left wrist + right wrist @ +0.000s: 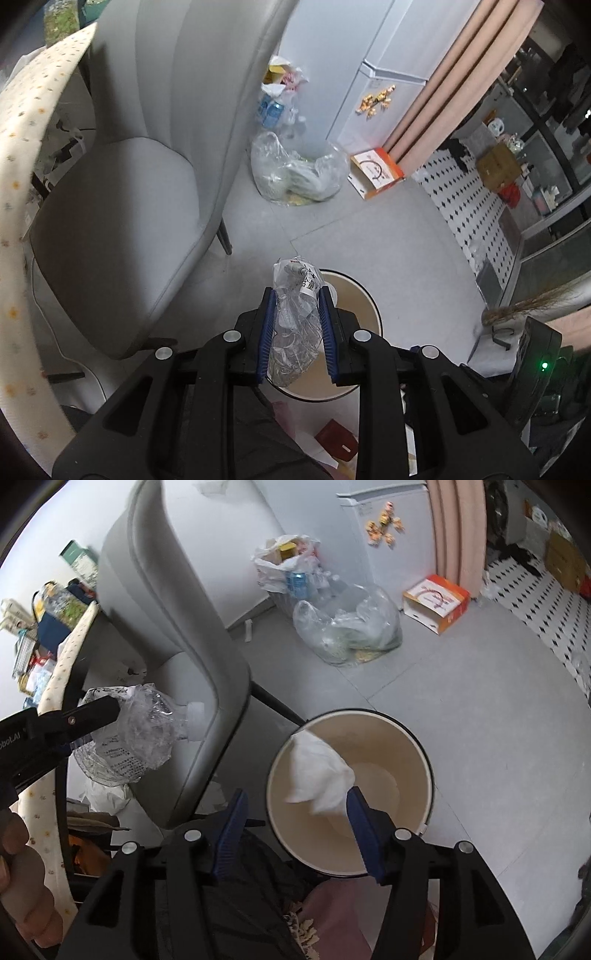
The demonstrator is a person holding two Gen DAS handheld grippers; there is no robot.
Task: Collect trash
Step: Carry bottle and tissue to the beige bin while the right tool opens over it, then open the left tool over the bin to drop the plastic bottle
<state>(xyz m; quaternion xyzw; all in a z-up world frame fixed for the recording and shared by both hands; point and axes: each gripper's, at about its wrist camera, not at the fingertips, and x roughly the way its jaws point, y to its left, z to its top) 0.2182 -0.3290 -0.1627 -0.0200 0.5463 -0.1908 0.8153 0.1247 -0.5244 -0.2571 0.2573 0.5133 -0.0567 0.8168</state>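
Your left gripper (297, 325) is clamped tight on the crushed plastic bottle (295, 321), held above the near rim of the cream waste bin (413, 734). Your right gripper (295, 827) stands wide open over the bin's mouth, with a white tissue (319, 771) touching only its right pad (364, 827). That tissue may cling instead of dropping, and the bottle, released this close to the rim beside the grey chair (147, 155), could bounce out across the floor toward the clear trash bag (299, 170).

left gripper (92, 716) body: partial "obot.AI" | bottle (140, 734) label print: unreadable
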